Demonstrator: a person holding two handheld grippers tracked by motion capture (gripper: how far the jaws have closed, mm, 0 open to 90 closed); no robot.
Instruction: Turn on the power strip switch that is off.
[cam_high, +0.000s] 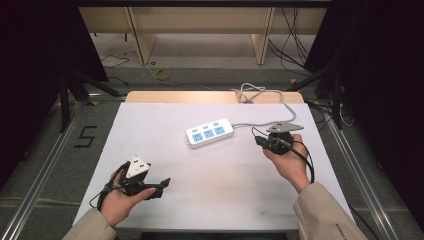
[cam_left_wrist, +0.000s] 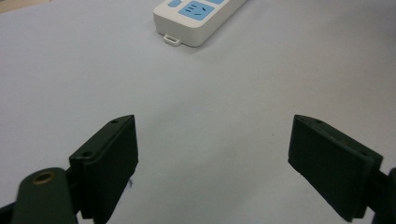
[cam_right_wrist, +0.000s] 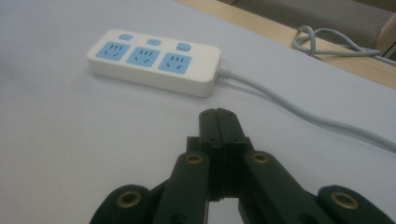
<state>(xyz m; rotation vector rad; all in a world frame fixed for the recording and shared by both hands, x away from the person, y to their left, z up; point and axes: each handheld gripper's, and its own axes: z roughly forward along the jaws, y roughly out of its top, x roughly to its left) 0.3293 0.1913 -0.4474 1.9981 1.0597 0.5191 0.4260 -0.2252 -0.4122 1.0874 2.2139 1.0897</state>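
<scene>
In the high view, we see a white power strip (cam_high: 210, 133) with three blue sockets lying just past the middle of the white bench (cam_high: 150, 125), its grey cord (cam_high: 260, 122) running off toward two o'clock to a loose coil at the far edge. Our right gripper (cam_high: 259, 141) sits at about three o'clock from the strip, near it but not touching, pointing toward it. Our left gripper (cam_high: 162, 187) rests well apart, at roughly seven o'clock from the strip, close to the near edge of the bench.

In the left gripper view, the two black jaws stand wide apart with nothing but bare bench (cam_left_wrist: 210, 93) between them; the left gripper (cam_left_wrist: 212, 158) is open. One end of the power strip (cam_left_wrist: 198, 18) shows at twelve o'clock, well ahead of the jaws.

In the right gripper view, the jaws are pressed flat together, so the right gripper (cam_right_wrist: 218, 116) is closed and holds nothing. The power strip (cam_right_wrist: 154, 63) lies ahead at eleven o'clock, near the tips but clear of them, and its cord (cam_right_wrist: 299, 112) trails away toward three o'clock.
</scene>
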